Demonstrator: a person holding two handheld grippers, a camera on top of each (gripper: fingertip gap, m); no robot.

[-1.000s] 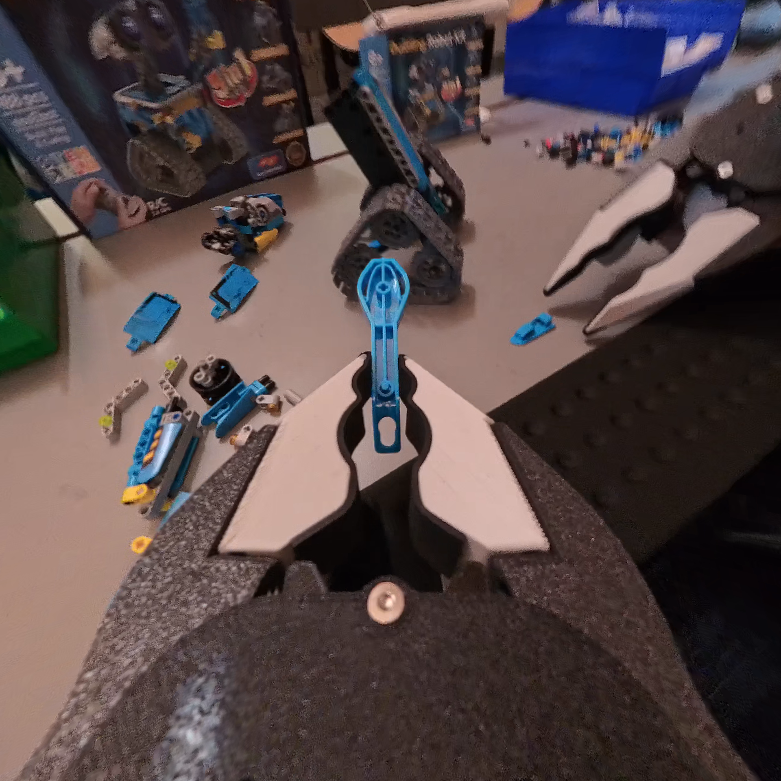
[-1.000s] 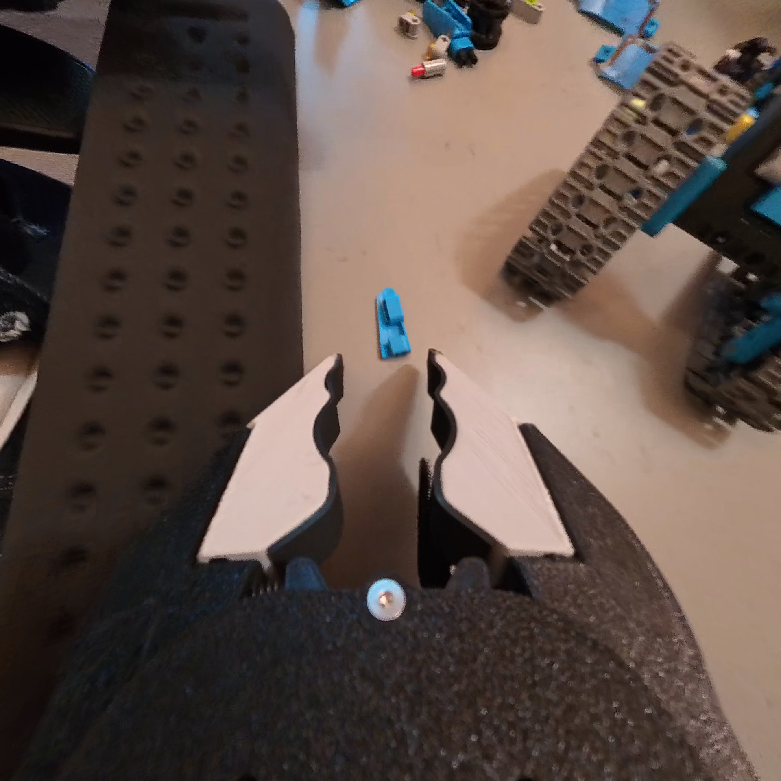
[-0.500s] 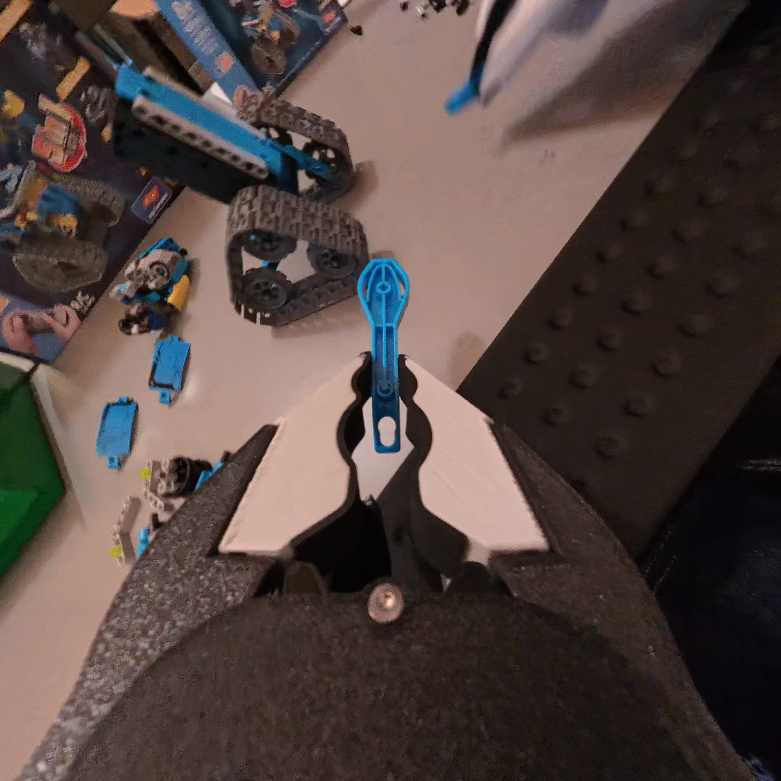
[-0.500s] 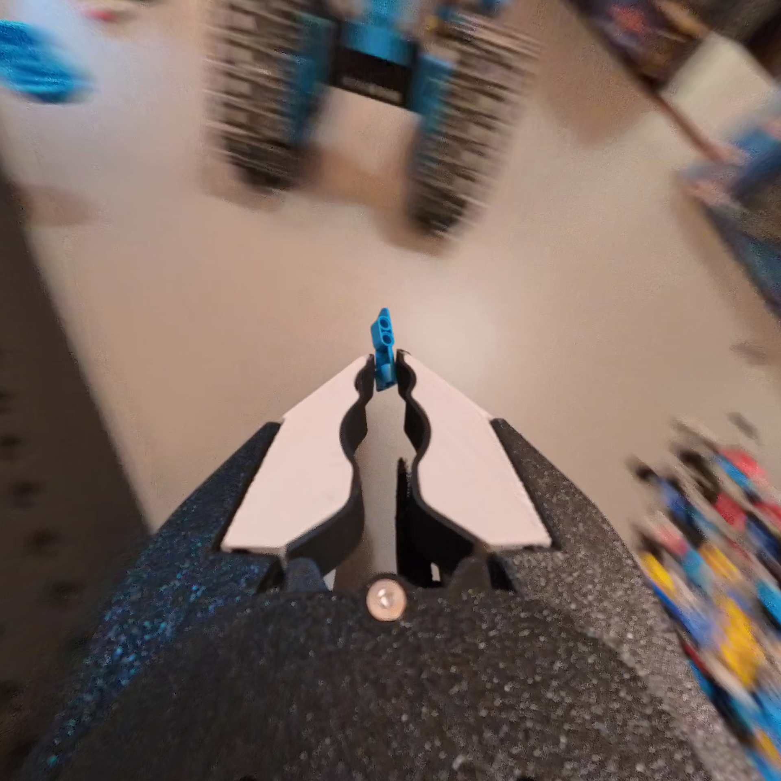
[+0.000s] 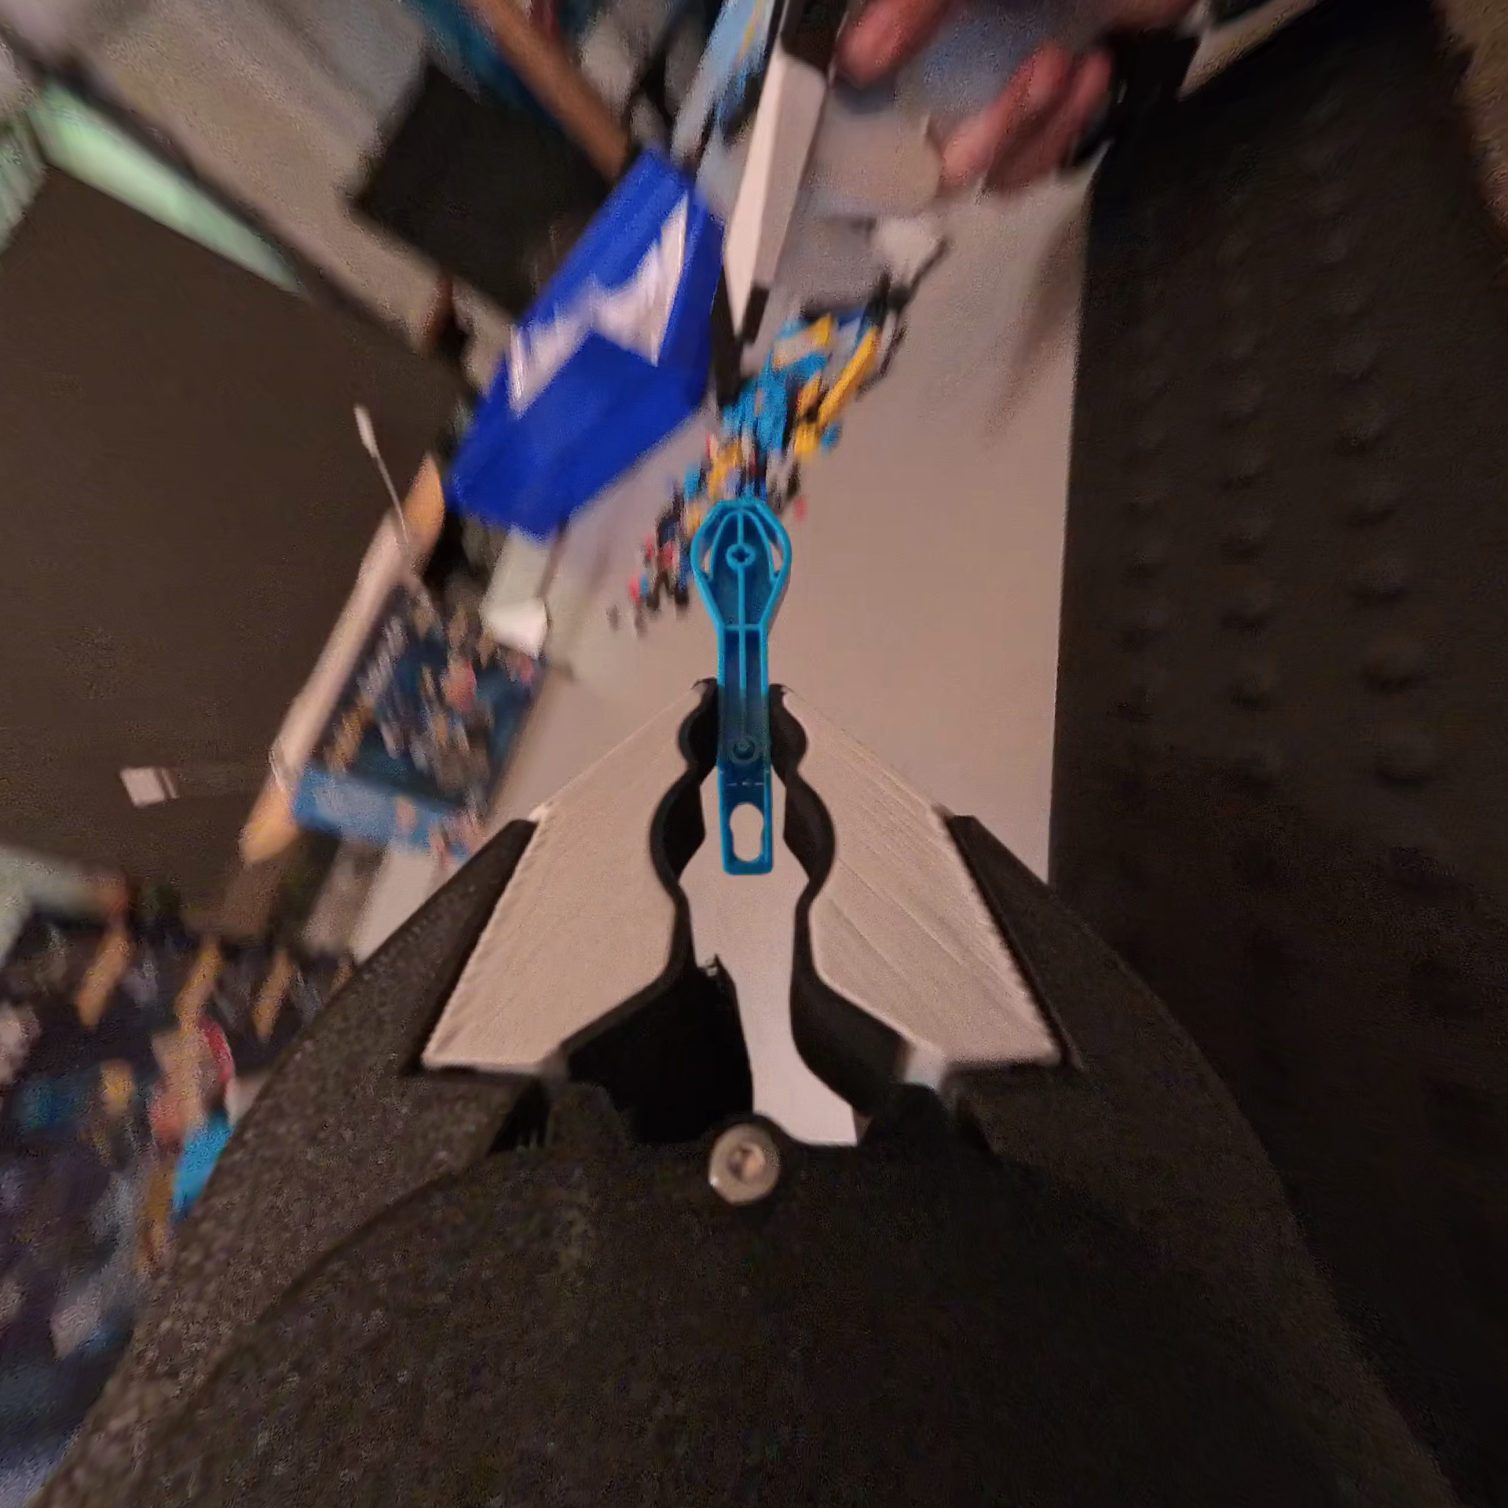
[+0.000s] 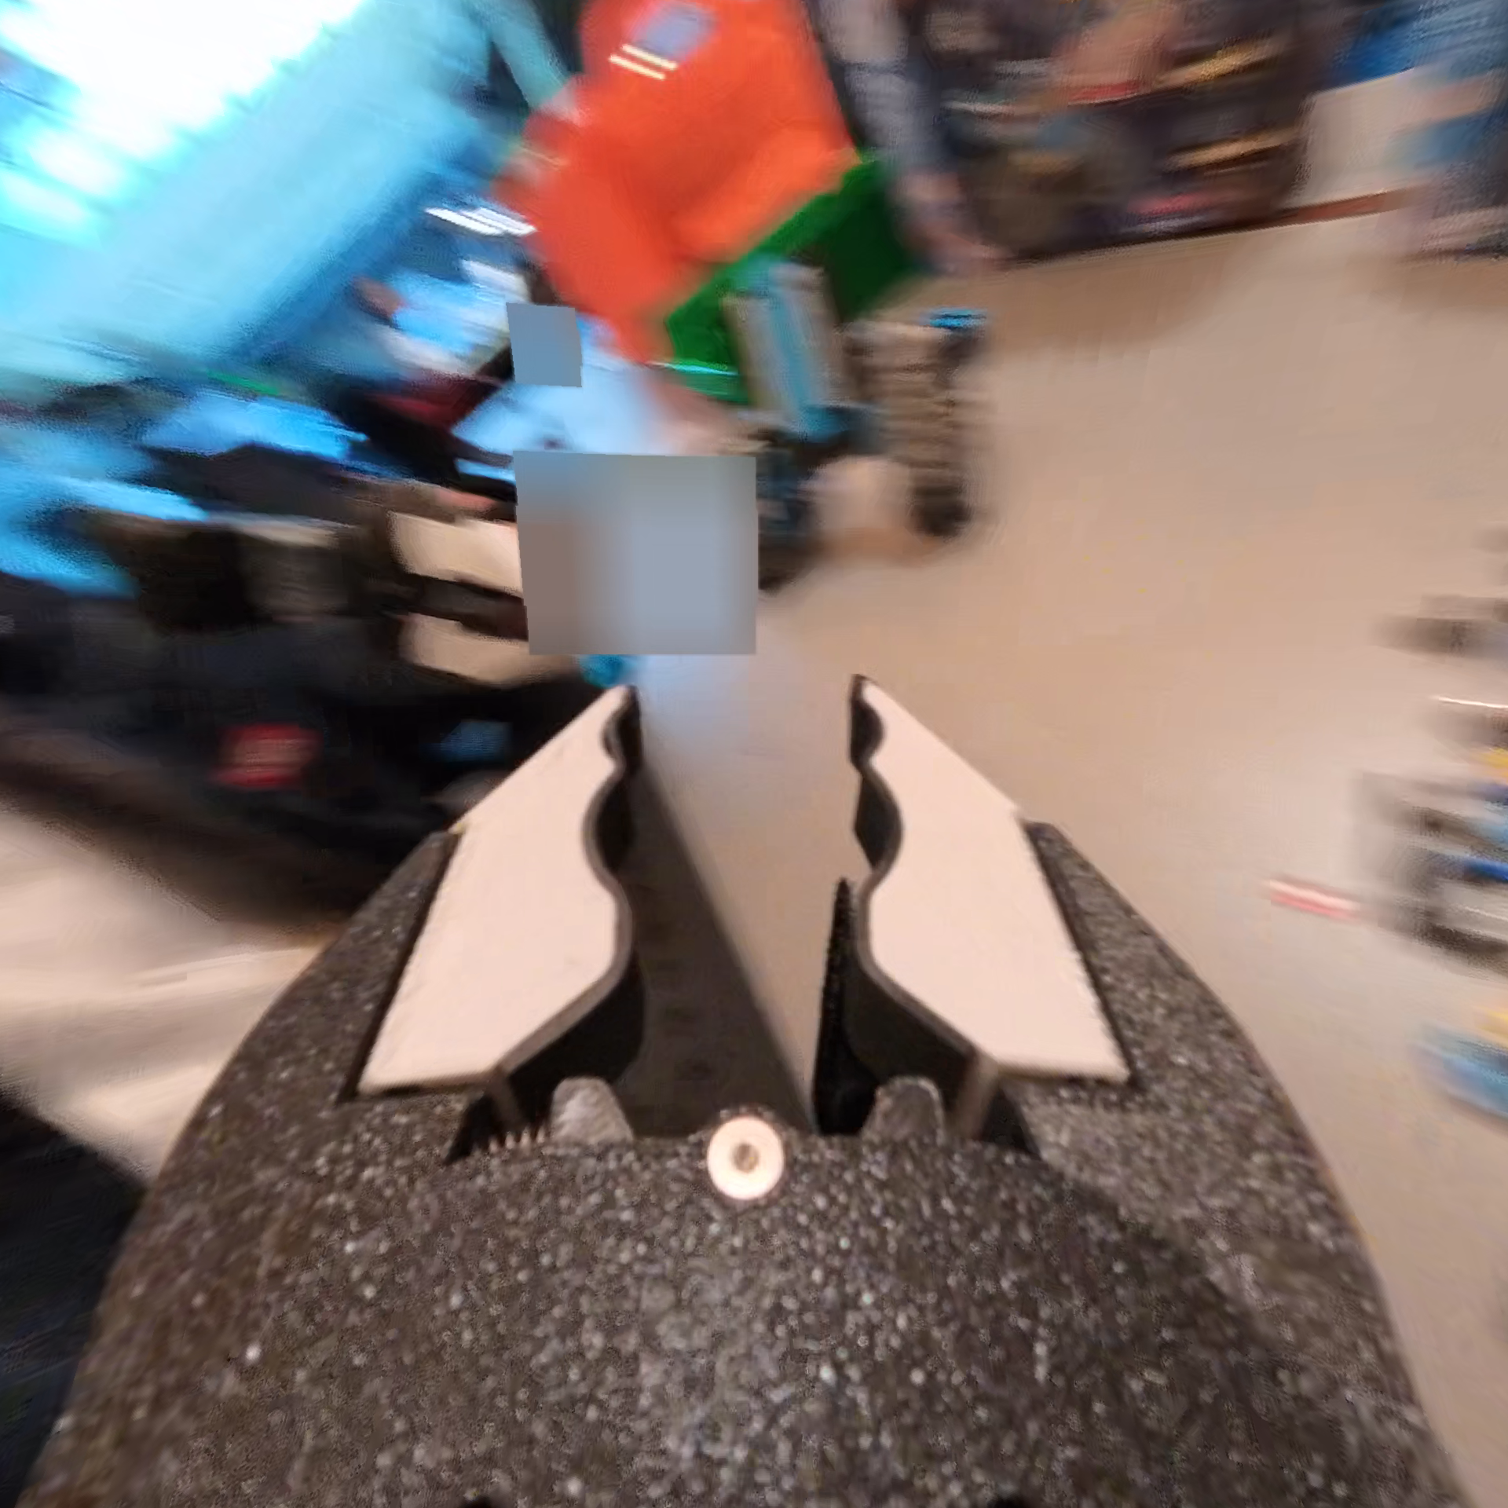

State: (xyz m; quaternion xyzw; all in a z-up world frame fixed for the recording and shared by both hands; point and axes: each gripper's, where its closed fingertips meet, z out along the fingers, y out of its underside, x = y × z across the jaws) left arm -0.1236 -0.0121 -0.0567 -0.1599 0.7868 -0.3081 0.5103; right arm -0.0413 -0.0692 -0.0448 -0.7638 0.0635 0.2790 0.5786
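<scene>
The left gripper pinches a slim blue plastic piece near its lower end, its oval head pointing away over a pale table. Farther off lie a blurred heap of small coloured parts and a blue box. The right gripper is spread apart with nothing between its fingers, above the same pale surface; everything beyond is motion blur.

Bkgd motion-blurred both views; maybe loose bricks beyond, indistinct.
</scene>
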